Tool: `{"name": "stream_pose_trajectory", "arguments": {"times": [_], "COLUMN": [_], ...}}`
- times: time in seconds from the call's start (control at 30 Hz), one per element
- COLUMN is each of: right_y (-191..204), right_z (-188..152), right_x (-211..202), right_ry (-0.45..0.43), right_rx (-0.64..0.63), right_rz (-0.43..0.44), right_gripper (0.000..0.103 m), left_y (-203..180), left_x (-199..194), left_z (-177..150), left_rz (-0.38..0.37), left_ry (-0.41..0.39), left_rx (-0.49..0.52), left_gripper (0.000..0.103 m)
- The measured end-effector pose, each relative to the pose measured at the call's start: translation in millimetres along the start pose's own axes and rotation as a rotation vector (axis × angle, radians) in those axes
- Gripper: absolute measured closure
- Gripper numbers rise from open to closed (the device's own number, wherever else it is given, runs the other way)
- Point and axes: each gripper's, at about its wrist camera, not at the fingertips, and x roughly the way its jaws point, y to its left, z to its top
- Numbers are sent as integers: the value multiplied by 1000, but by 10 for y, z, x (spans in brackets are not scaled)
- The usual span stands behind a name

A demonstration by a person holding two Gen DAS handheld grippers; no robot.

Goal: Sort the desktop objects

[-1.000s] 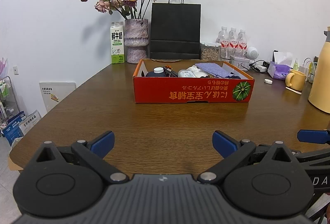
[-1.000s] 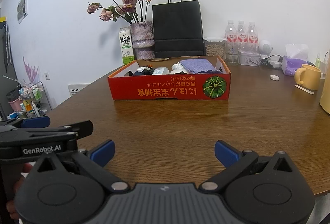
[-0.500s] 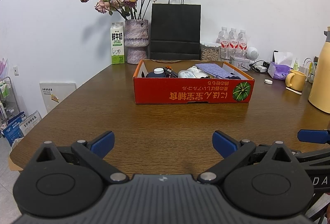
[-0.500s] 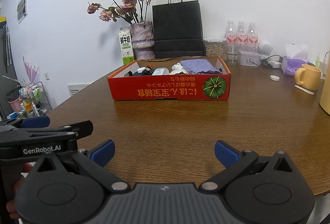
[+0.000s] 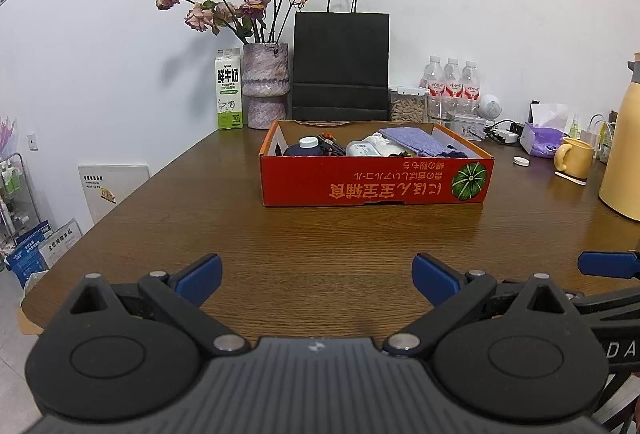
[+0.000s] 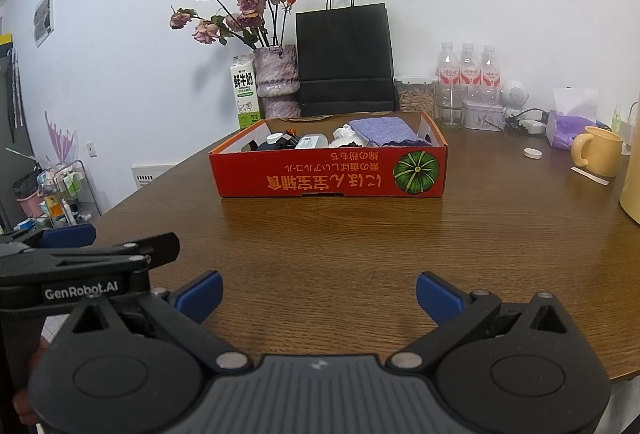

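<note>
Brown wood-grain table (image 5: 320, 242) carries a red box (image 5: 376, 182) at 12 o'clock from both grippers, well apart from them. Box print is upside down; a green pumpkin mark sits at its near right corner. Inside the box: a dark bottle (image 5: 306, 148) with white cap at the left, a white container (image 5: 362, 149) at centre, a purple cloth (image 5: 414, 142) at the right. Other contents too small to tell.

Left gripper (image 5: 316, 276): jaws wide apart, nothing between them, held low over the near table edge. Right gripper (image 6: 319, 294): jaws wide apart, likewise empty. The two grippers stand side by side; each shows at the other's frame edge.

Beyond the box, along the wall: milk carton (image 5: 229, 94) at 11 o'clock, vase (image 5: 265, 84) of dried roses just beside it, black bag (image 5: 341, 64) at 12 o'clock, three water bottles (image 5: 452, 82) at 1 o'clock. At 2 o'clock: yellow mug (image 5: 574, 157), purple tissue pack (image 5: 544, 138), a small white cap (image 5: 521, 161) on the table. A yellow jug (image 5: 622, 150) stands at the right edge.
</note>
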Motion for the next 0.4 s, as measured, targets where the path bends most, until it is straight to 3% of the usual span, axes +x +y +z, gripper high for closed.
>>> {"name": "stream_pose_trajectory", "arguments": {"times": [0.4], "right_y": [-8], "right_z": [5], "right_x": [13], "right_ry": [3], "right_rx": [0], "right_rz": [-5], "right_gripper": [0], "left_y": [-31], "left_x": [9], "left_z": [-10], "left_rz": [8], "left_ry": [5], "left_rx": [2], "left_gripper": [0]}}
